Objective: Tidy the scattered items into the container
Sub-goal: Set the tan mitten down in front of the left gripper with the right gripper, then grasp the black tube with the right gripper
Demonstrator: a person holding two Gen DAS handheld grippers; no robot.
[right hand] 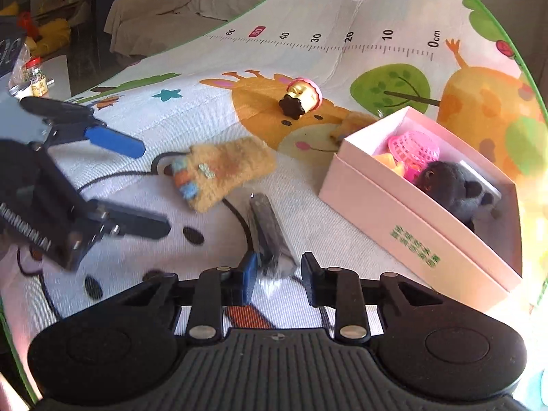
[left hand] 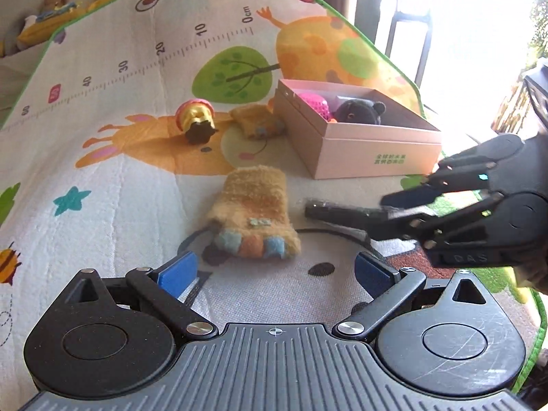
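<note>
A tan fuzzy glove lies on the play mat just ahead of my left gripper, which is open and holds nothing. My right gripper is shut on one end of a dark wrapped bar. The bar points out over the mat beside the glove. The open pink box stands further right and holds a black plush and a pink mesh ball. A second tan glove lies against the box's far corner.
A cupcake-shaped toy lies on its side beyond the gloves. The mat's green edge runs behind the box. A covered sofa and a low table with a jar stand off the mat.
</note>
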